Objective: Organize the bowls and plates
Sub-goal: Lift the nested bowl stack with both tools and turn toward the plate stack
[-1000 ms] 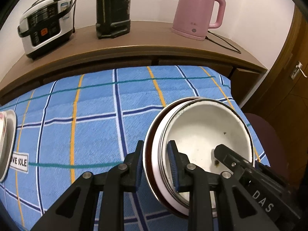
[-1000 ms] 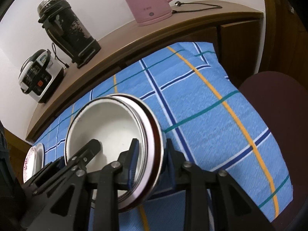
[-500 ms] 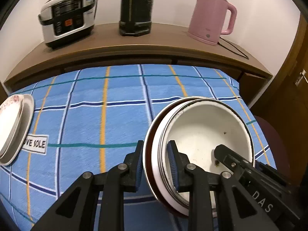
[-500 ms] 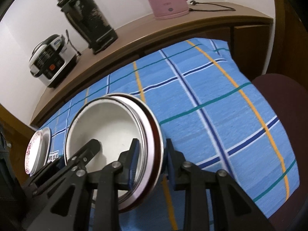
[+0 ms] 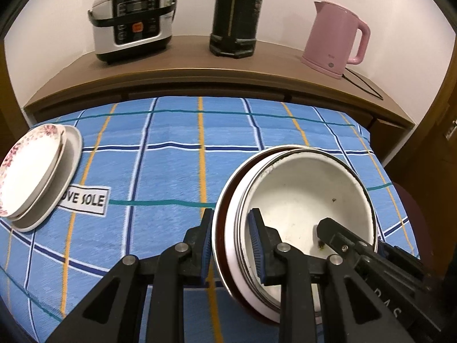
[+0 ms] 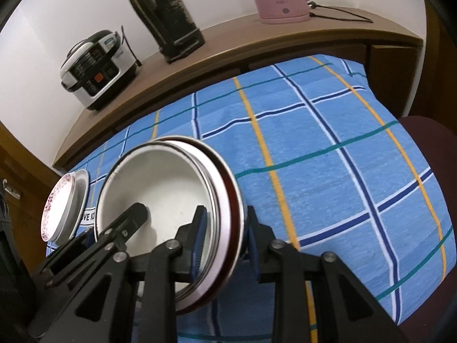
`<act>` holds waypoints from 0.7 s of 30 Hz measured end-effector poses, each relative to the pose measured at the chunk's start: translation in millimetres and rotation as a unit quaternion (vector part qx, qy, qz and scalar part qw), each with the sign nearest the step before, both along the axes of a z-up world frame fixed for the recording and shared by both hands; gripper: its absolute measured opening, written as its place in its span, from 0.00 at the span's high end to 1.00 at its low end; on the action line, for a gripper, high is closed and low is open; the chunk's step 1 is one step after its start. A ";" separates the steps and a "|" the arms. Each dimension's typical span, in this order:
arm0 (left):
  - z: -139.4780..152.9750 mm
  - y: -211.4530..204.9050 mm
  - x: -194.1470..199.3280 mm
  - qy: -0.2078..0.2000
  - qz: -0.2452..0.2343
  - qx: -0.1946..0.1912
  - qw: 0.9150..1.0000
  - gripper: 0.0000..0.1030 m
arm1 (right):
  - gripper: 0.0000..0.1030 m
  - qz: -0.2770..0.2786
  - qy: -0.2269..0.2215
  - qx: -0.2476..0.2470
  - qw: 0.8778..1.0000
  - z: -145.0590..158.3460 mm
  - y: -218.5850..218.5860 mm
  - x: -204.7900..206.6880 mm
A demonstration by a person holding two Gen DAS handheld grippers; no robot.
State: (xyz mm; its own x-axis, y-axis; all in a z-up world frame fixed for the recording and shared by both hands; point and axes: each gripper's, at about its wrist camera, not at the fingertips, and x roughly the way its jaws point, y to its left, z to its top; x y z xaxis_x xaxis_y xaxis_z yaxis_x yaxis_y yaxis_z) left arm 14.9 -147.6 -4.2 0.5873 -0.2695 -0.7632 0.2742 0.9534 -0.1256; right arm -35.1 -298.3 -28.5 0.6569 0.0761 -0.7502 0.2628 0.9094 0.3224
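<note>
I had my left gripper (image 5: 232,245) and right gripper (image 6: 225,233) both pinching the rims of the stacked bowls (image 5: 300,197). I held them above the blue checked cloth (image 5: 177,165). Two plates (image 5: 37,171) lay stacked at its left edge.

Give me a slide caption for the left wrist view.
Both hand-held grippers clamp a stack of bowls above the blue plaid cloth, plates waiting at left.
</note>
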 end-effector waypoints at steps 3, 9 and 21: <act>-0.9 8.7 -0.4 0.002 0.007 -0.001 1.000 0.74 | 0.74 0.008 0.001 -0.003 1.000 -0.1 9.3 0.9; -1.1 21.4 -4.8 0.001 0.016 0.001 1.000 0.74 | 0.74 0.021 0.004 -0.004 1.000 -0.4 23.5 1.4; 0.1 47.0 -12.0 0.000 0.041 -0.001 0.999 0.74 | 0.74 0.043 0.001 -0.014 0.999 1.8 51.3 1.5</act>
State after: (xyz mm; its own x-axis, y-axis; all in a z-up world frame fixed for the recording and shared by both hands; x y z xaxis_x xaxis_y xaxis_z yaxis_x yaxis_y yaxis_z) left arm 2.9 -100.6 -4.2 0.6071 -0.2220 -0.7630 0.1951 0.9724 -0.1277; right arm -33.5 -247.0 -26.6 0.6475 0.1122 -0.7538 0.1832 0.9372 0.2968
